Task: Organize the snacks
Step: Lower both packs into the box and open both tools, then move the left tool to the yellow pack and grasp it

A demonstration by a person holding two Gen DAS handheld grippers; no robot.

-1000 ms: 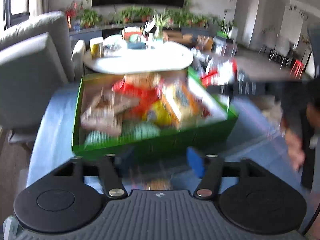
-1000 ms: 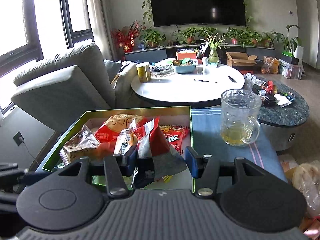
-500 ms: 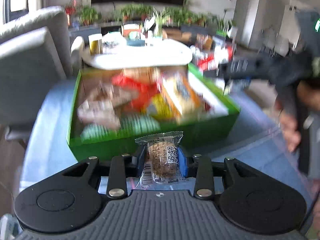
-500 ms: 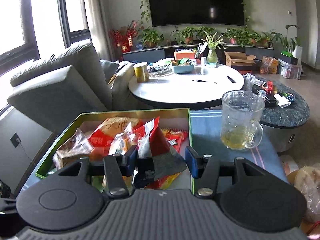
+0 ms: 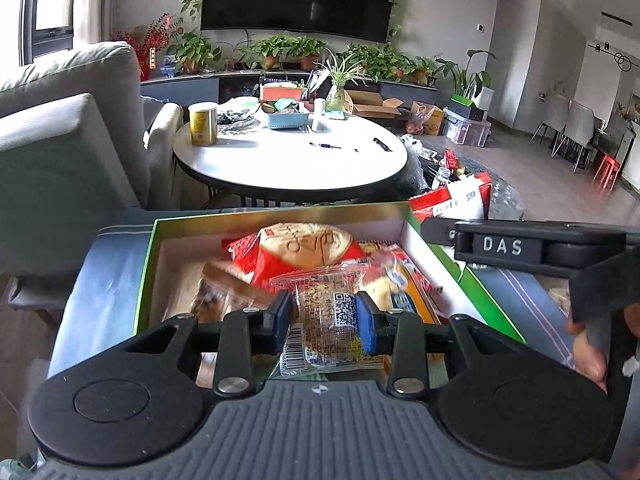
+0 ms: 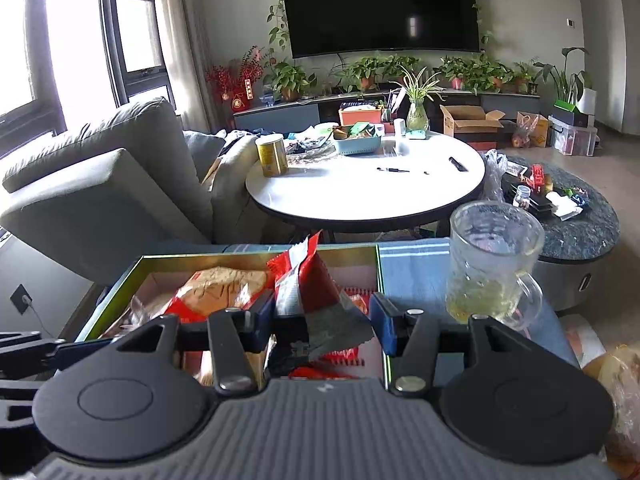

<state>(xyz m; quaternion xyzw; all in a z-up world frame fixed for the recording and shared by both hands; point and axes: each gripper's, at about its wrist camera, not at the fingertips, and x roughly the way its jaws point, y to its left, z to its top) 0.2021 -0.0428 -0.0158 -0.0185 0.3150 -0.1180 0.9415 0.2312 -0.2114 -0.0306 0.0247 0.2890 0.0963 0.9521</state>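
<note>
My left gripper (image 5: 323,320) is shut on a clear wrapped brown snack bar (image 5: 326,320) and holds it above the near end of the green snack box (image 5: 149,248). The box holds several packets, with a red-and-tan bread packet (image 5: 304,246) at the back. My right gripper (image 6: 322,322) has its jaws wide apart around a red and silver snack packet (image 6: 304,288), which stands between them over the box's right part (image 6: 378,260). The pads do not seem to press it. The right gripper's body also shows at the right of the left wrist view (image 5: 520,246).
A glass mug (image 6: 494,264) with some yellow liquid stands on the blue cloth right of the box. A round white table (image 6: 360,188) with a yellow can (image 6: 272,156) is behind. A grey sofa (image 6: 100,184) is at the left. A dark low table (image 6: 576,220) is at the right.
My left gripper closed on the snack bar and carried it forward over the box. My right gripper rose slightly with the red packet between its jaws.
</note>
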